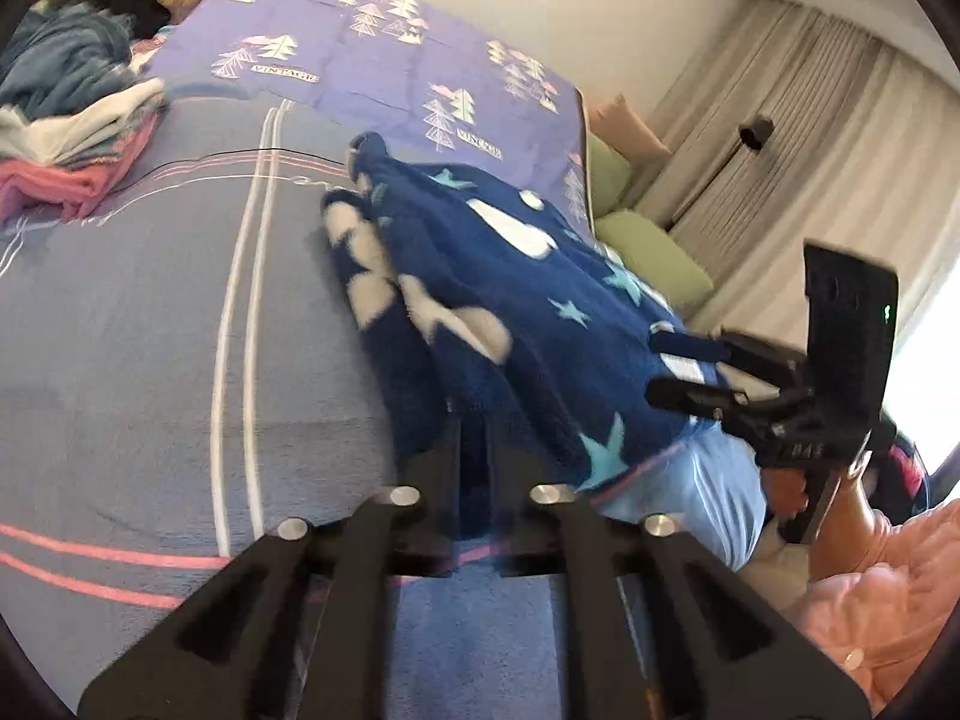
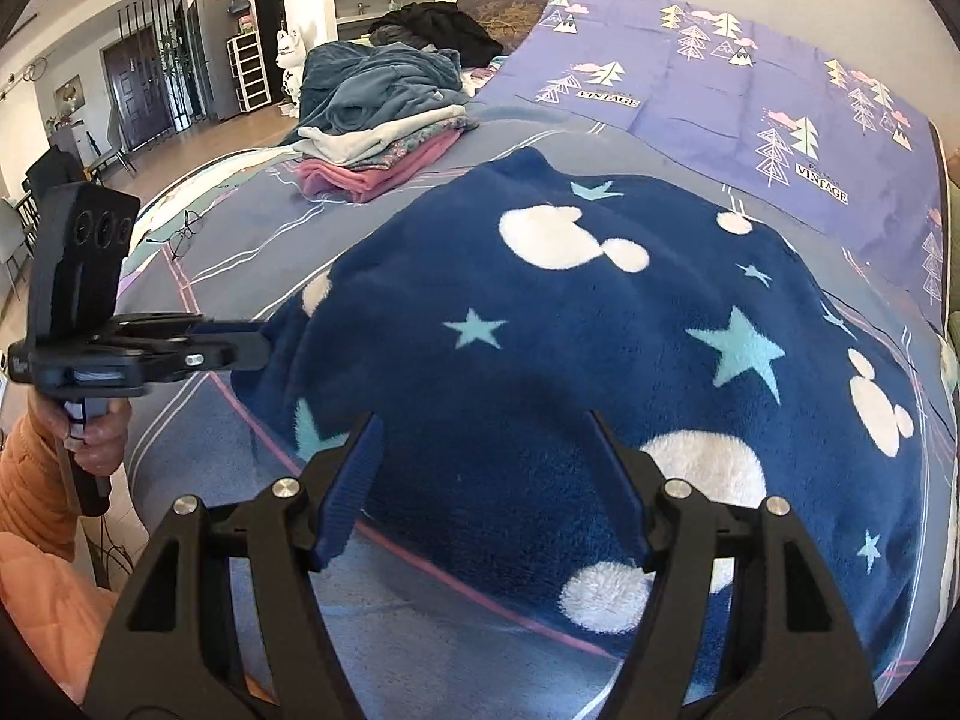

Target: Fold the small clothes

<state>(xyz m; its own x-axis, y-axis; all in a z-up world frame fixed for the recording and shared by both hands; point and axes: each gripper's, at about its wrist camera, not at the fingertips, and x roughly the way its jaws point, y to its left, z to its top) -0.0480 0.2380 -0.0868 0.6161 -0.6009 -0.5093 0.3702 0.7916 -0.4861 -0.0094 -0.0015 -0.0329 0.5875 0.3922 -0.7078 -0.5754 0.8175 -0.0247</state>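
Observation:
A navy fleece garment [image 2: 576, 324] with white mouse shapes and teal stars lies spread on the bed; it also shows in the left wrist view [image 1: 510, 300], bunched at its near edge. My left gripper [image 1: 474, 426] is shut on the garment's near edge; in the right wrist view it [image 2: 258, 342] pinches the garment's left edge. My right gripper [image 2: 480, 426] is open, its fingers just above the garment's near edge; in the left wrist view it [image 1: 678, 360] hovers over the garment's right side.
The bed has a grey striped cover [image 1: 150, 330] and a purple tree-print sheet [image 2: 750, 78] at the back. A stack of folded clothes [image 2: 384, 150] and a blue blanket [image 2: 372, 78] lie at the far left. Green cushions [image 1: 648, 240] and curtains stand beside the bed.

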